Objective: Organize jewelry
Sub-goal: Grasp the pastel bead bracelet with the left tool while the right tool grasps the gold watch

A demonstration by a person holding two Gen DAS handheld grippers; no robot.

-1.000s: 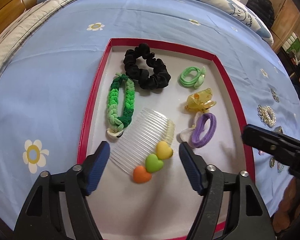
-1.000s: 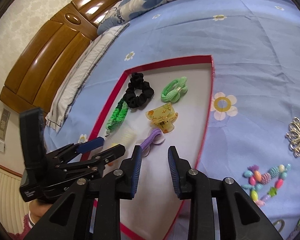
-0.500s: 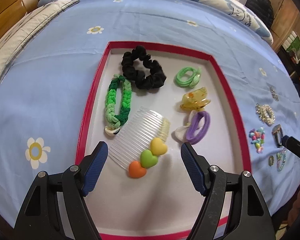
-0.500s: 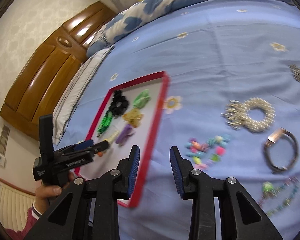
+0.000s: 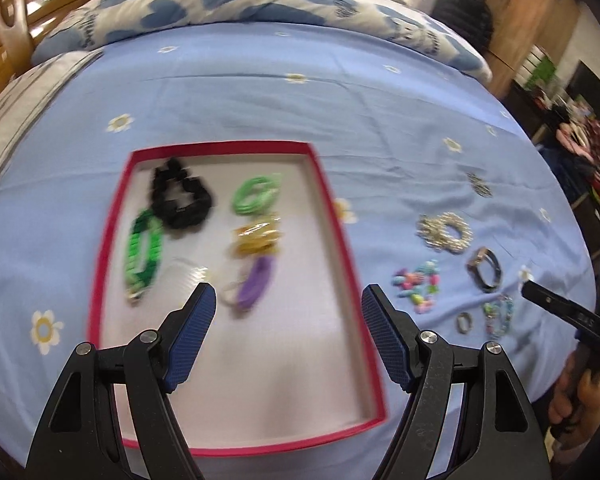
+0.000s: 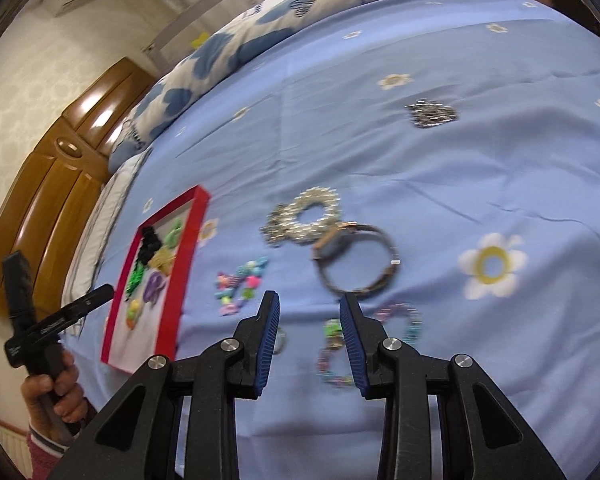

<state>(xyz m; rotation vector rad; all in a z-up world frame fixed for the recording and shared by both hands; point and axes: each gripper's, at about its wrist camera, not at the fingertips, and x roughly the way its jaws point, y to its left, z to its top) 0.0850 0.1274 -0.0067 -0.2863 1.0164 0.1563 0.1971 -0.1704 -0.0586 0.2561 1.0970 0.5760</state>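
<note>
A red-rimmed tray (image 5: 342, 248) lies on the blue bedspread and holds a black scrunchie (image 5: 182, 196), green braided band (image 5: 144, 252), green hair tie (image 5: 256, 196), yellow claw clip (image 5: 256, 238), purple tie (image 5: 258, 284) and a clear comb. My left gripper (image 5: 288, 312) is open and empty above the tray's near half. Right of the tray lie a pearl scrunchie (image 6: 306, 218), a dark bracelet (image 6: 356, 260), colourful beads (image 6: 240, 284) and a beaded bracelet (image 6: 404, 320). My right gripper (image 6: 310, 316) is open and empty over the bedspread just in front of the dark bracelet.
A silver brooch (image 6: 434, 114) lies farther back on the bed. A small ring (image 5: 464, 322) sits near the beads. A patterned pillow (image 5: 260, 0) and wooden headboard (image 6: 60, 184) bound the far side. The bed edge is close below both grippers.
My right gripper has swung right, away from the tray to the loose jewelry, and opened wider. My left gripper has pulled back and turned right, so the tray sits farther off.
</note>
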